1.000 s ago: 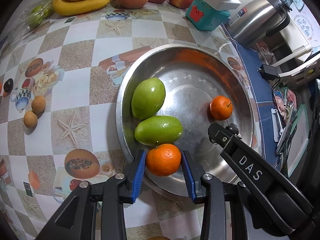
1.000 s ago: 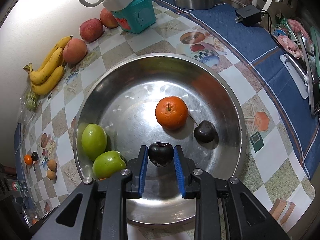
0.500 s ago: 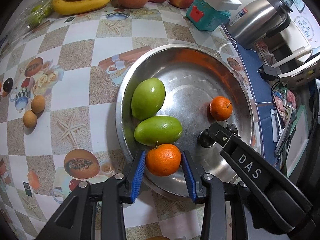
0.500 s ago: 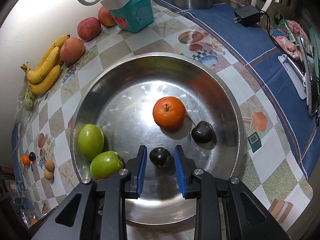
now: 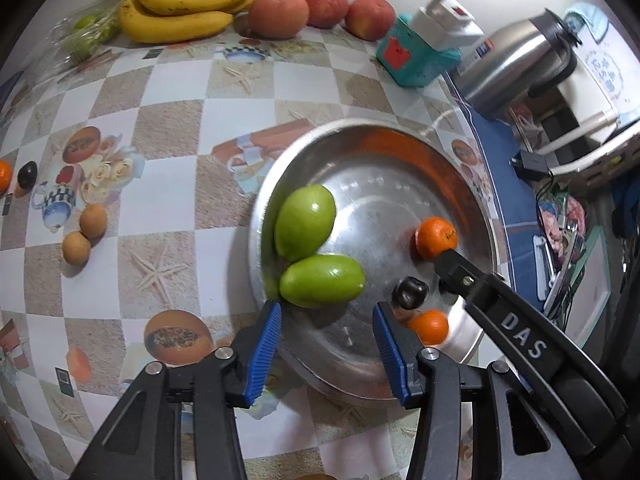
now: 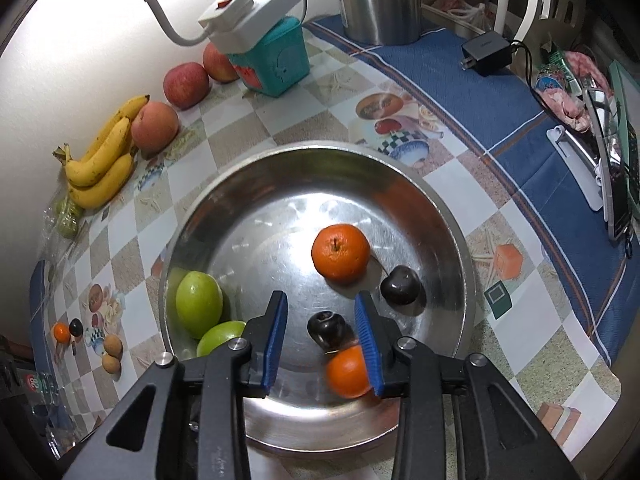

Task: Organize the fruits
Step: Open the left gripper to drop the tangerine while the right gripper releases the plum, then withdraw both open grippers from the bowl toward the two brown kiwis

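Since the earlier frames, the orange [image 5: 427, 326] has left our left claw [image 5: 326, 338] and lies blurred near the bowl's [image 5: 400, 152] front edge, beside a dark cherry [image 6: 326, 330]. Both claws have just been opening. Our left claw stands open and empty, over the bowl rim beside two green fruits [image 5: 320, 286]. Our right claw [image 6: 322, 336] stands partly open; the cherry sits between its blue pads, untouched. A second orange [image 6: 340, 258] and second cherry [image 6: 400, 285] rest further in.

Bowl [image 6: 448, 216]: polished metal, reflective. Cherries [image 6: 400, 285] inside it glossy, mandarin [image 6: 340, 253] pebbly-matt. Tablecloth [image 5: 168, 132] round bowl: smooth, printed.
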Demonstrator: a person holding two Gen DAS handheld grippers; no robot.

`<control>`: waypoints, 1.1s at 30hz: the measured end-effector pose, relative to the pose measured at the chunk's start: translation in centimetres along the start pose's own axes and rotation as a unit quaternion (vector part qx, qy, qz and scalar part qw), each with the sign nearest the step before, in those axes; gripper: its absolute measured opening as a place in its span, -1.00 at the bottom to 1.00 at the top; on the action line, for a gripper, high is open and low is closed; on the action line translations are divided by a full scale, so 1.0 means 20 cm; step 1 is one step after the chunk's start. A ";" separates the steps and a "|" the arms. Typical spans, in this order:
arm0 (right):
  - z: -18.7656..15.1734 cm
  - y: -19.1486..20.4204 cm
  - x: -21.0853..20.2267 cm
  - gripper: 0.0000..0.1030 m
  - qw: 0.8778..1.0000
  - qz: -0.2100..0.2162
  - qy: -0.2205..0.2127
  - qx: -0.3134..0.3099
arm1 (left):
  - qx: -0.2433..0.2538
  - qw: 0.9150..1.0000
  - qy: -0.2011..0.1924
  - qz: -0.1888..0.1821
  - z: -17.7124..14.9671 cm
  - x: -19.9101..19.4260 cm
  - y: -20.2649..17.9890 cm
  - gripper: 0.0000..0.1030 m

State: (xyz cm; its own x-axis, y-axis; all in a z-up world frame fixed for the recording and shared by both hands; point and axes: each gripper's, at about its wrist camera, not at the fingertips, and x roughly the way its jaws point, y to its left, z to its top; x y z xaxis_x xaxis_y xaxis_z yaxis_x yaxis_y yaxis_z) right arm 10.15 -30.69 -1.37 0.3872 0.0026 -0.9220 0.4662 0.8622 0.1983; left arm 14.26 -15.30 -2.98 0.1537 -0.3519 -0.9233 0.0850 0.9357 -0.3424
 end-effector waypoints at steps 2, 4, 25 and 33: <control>0.00 0.00 -0.01 -0.30 1.000 0.000 -0.004 0.003 | -0.009 1.000 -0.006 0.003 0.01 -0.01 0.02 0.01; 0.01 -0.01 -0.01 -0.30 1.000 -0.001 -0.004 0.004 | -0.021 1.000 -0.014 0.008 0.02 -0.03 0.06 0.01; -0.03 0.19 -0.01 -0.31 0.998 0.012 -0.003 -0.061 | -0.164 0.976 -0.119 0.077 0.09 -0.33 0.61 0.07; -0.06 0.31 -0.02 -0.31 0.995 0.017 -0.006 -0.098 | -0.201 0.963 -0.143 0.107 0.08 -0.42 0.78 0.10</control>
State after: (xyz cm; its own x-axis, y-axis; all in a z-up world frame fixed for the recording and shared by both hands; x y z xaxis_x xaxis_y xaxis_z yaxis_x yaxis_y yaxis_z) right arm 11.90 -24.82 -0.19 0.4104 0.0278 -0.9115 0.2894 0.9439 0.1591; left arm 15.82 2.21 -0.28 0.3953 -0.0880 -0.9143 -0.3574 0.9023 -0.2413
